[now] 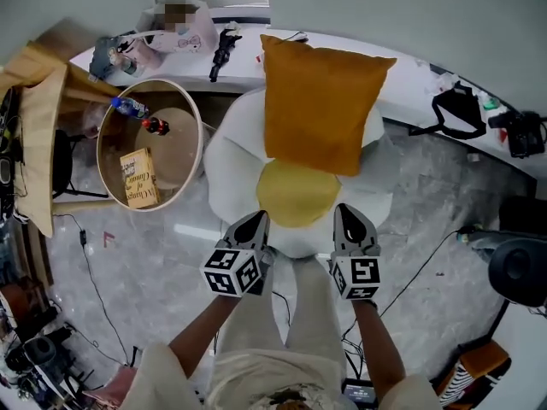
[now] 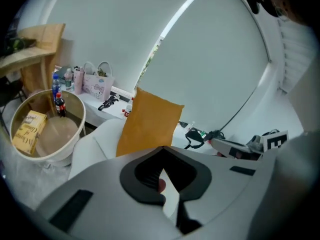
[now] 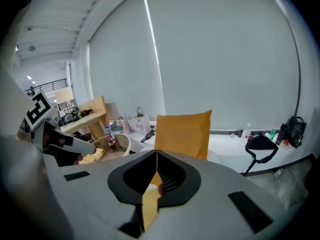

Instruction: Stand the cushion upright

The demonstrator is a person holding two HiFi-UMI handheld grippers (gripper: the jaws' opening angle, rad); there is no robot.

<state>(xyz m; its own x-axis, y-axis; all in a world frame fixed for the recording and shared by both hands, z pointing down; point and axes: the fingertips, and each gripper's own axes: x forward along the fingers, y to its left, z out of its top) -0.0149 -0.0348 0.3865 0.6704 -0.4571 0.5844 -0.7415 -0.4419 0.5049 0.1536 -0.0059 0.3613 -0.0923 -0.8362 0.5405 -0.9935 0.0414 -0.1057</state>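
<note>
While judged all but finished, calls for one last check. Shows the orange cushion (image 1: 323,101) upright on its lower edge at the rear of the white flower seat (image 1: 224,165), bottom edge above the seat's yellow centre, top tilted back toward the ledge (image 1: 410,88) behind the seat. Finds the left gripper (image 1: 254,222) and the right gripper (image 1: 349,217) side by side just in front of the seat, apart from the cushion, each with jaws pressed together and nothing between them. Reads as the tail end of the task, hands off, rather than the lifting. Cannot tell whether the cushion rests against the ledge or balances alone. Next, probably calls for keeping both grippers clear and watching for a slump forward onto the seat; in that case, calls for opening the jaws, taking the top corners and tipping the cushion back against the ledge. Leaves the round basket (image 1: 195,135) left of the seat, with its book (image 1: 139,178) and bottles (image 1: 141,114), out of the job.
</note>
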